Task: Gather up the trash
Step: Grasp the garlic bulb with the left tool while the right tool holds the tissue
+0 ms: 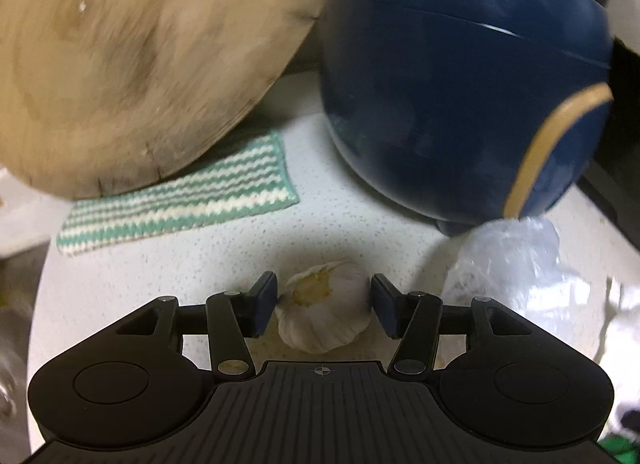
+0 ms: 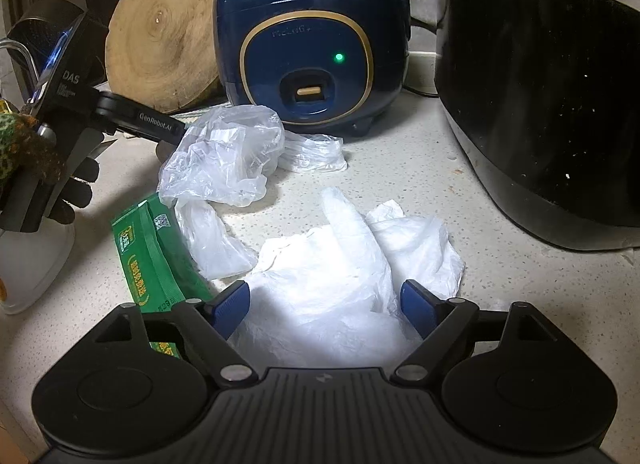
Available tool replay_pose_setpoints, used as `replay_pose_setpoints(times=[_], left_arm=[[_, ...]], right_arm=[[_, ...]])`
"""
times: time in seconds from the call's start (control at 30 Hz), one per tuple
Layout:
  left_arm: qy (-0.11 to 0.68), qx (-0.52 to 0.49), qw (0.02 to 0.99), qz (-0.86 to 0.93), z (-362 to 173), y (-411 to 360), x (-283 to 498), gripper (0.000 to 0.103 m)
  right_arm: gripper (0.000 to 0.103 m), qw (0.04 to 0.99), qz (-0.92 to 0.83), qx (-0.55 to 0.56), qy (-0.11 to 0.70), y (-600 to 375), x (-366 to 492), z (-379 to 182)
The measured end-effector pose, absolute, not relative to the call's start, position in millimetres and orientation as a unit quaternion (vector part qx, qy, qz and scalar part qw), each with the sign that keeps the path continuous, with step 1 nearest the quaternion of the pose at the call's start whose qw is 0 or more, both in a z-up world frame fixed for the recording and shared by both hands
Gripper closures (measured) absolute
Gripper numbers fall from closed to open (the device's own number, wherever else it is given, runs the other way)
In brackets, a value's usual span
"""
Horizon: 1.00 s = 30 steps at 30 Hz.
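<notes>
The left claw [image 1: 324, 310] stands open around a garlic bulb [image 1: 325, 316] on the speckled table [image 1: 240, 248], its 2 pads just beside the bulb, contact unclear. The right claw [image 2: 324, 310] gapes wide over a white plastic bag [image 2: 340, 264]. Beyond lie a clear crumpled bag [image 2: 224, 156], a green packet [image 2: 148, 252], a blue rice cooker [image 2: 312, 44] and a round wooden board [image 2: 160, 32].

The worktop [image 2: 400, 184] was pale speckled stone, smooth; on it lay thin crinkled clear plastic bags [image 2: 224, 156] and a glossy green printed packet [image 2: 152, 256]. At twelve o'clock stood a rough-grained wooden board [image 2: 164, 40] beside a glossy blue plastic cooker [image 2: 312, 44], with a knitted striped cloth [image 1: 180, 200] below.
</notes>
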State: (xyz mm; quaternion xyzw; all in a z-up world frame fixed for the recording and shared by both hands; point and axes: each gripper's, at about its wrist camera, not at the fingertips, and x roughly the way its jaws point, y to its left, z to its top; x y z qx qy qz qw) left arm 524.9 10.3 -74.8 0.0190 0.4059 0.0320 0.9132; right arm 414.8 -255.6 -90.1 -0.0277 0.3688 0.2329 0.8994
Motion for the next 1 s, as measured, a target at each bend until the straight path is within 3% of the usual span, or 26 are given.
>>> replay_pose_setpoints(times=[0.3,0.37,0.47,0.53,0.6,1.0], left_arm=[[0.438,-0.041,0.897,0.041,-83,23,541,0.044],[0.446,-0.064,0.891,0.05,-81,27,543,0.044],[0.453,-0.094,0.885,0.055,-79,33,542,0.044],[0.449,-0.109,0.885,0.054,-76,36,536,0.044],[0.441,-0.117,0.888,0.055,-70,39,530,0.044],[0.353,-0.183,0.917,0.014,8,61,468,0.044]], right_arm=[[0.018,0.899,0.227,-0.052,0.371,-249,415,-93],[0.022,0.898,0.227,-0.061,0.372,-247,414,-93],[0.05,0.899,0.226,-0.089,0.364,-246,412,-92],[0.085,0.896,0.231,-0.087,0.369,-249,414,-89],[0.095,0.893,0.228,-0.088,0.377,-252,418,-85],[0.096,0.917,0.228,0.001,0.328,-277,418,-13]])
